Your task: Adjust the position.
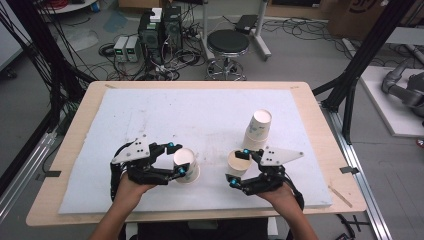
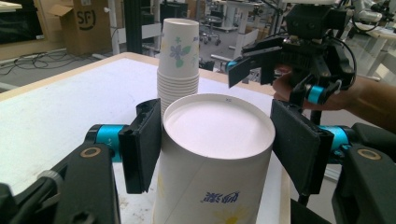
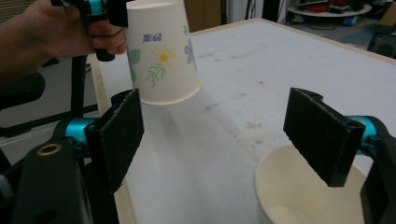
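Left gripper [image 1: 176,159] clamped on upturned paper cup [image 1: 187,165], held off the counter [image 1: 75,150]. Right gripper [image 1: 239,167] released, jaws astride rim of upright cup [image 1: 238,162], near cup stack [image 1: 258,130].

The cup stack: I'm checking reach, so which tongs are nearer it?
Right. The right tongs sit just in front of the cup stack; the left tongs are farther off, holding an upside-down cup.

A wooden table [image 1: 75,145] bears a white foam sheet [image 1: 150,120].
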A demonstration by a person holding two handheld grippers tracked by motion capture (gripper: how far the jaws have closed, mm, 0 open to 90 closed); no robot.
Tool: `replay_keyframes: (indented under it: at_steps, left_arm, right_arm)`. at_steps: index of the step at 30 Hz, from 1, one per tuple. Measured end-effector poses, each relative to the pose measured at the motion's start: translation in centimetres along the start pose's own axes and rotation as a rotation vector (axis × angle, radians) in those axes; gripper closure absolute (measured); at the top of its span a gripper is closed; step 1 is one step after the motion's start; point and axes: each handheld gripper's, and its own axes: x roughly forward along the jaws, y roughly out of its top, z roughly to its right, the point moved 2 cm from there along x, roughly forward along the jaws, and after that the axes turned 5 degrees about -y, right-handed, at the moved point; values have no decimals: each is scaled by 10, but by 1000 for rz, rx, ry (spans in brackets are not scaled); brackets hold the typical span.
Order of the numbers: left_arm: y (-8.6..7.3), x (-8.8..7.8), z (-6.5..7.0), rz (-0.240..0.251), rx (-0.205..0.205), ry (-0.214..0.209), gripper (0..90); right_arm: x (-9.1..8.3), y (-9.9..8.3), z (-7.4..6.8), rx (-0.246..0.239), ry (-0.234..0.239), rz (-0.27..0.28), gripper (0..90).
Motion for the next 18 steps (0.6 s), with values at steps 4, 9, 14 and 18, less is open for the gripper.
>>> replay_keyframes:
  at_steps: [4, 9, 14, 18]
  left_arm:
    - [0, 2, 2, 6, -6, -15, 360]
    - [0, 9, 4, 3, -12, -47, 360]
    - [0, 17, 8, -8, -12, -75, 360]
    - [1, 22, 10, -7, -16, -97, 361]
  right_arm:
    - [14, 4, -5, -14, 34, -13, 208]
    - [28, 5, -11, -27, 73, -31, 207]
    - [35, 3, -13, -34, 103, -43, 208]
    - [39, 1, -15, -46, 118, -40, 208]
